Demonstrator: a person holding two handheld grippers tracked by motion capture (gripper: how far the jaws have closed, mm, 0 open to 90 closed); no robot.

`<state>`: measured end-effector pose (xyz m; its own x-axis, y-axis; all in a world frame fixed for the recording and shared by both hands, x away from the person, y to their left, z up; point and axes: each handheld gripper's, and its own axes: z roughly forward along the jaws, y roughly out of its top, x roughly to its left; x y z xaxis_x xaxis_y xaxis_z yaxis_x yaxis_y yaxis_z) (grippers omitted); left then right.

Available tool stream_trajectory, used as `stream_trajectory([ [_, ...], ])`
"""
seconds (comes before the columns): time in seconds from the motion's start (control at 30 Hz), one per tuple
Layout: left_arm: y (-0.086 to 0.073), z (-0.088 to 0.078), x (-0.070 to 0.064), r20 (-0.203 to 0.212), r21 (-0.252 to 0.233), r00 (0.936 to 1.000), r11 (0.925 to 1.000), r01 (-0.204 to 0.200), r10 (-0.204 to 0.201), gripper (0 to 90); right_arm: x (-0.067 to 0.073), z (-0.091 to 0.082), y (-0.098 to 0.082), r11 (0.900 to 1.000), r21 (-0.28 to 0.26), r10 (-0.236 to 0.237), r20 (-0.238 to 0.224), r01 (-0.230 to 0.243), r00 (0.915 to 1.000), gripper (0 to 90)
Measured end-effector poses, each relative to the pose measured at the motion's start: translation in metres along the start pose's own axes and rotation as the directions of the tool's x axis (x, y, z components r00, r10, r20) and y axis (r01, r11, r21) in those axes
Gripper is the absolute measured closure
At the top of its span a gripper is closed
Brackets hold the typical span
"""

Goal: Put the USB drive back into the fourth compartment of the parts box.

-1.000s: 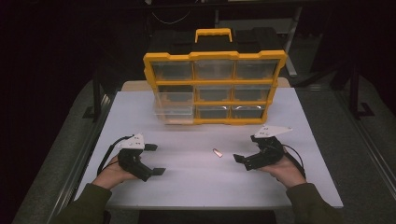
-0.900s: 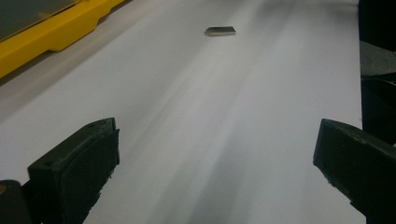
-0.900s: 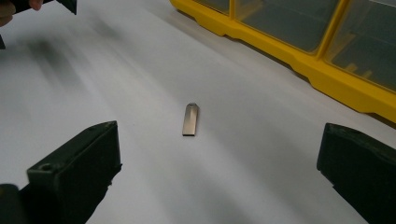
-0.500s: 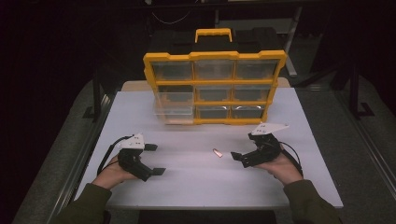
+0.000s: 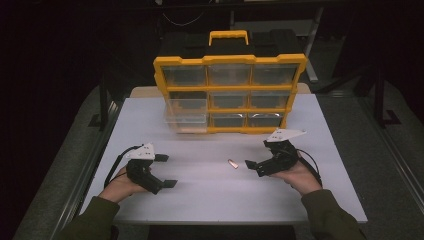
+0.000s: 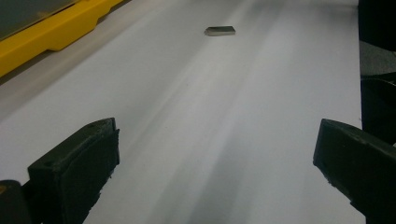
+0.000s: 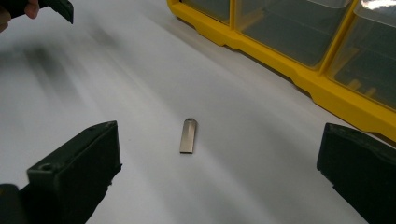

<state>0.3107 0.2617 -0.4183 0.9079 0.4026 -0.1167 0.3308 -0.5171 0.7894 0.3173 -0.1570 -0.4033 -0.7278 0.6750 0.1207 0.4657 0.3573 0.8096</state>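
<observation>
White table (image 5: 210, 195) — yellow organizer (image 5: 229, 95), small metal tab (image 5: 233, 163)

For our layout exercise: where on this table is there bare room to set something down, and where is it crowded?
Free: the white table near its front edge, between left claw and right claw; also its left margin beside the pulled-out drawer. Crowded: the back, taken by the yellow organizer, and around the small metal piece.

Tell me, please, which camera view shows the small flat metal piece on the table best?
The right gripper view: the metal piece lies close and sharp between the open jaws. In the left gripper view it is far and small; in the high view it is a tiny sliver.
</observation>
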Motion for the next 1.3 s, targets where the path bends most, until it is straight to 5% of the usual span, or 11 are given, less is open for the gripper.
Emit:
stream_trajectory([
  [1.3,0.0,-0.001,0.0,0.001,-0.006,1.0,1.0,0.005,-0.005,0.0,0.001,0.014,0.022,1.0,-0.006,-0.024,-0.017,0.024,0.9996,0.0],
])
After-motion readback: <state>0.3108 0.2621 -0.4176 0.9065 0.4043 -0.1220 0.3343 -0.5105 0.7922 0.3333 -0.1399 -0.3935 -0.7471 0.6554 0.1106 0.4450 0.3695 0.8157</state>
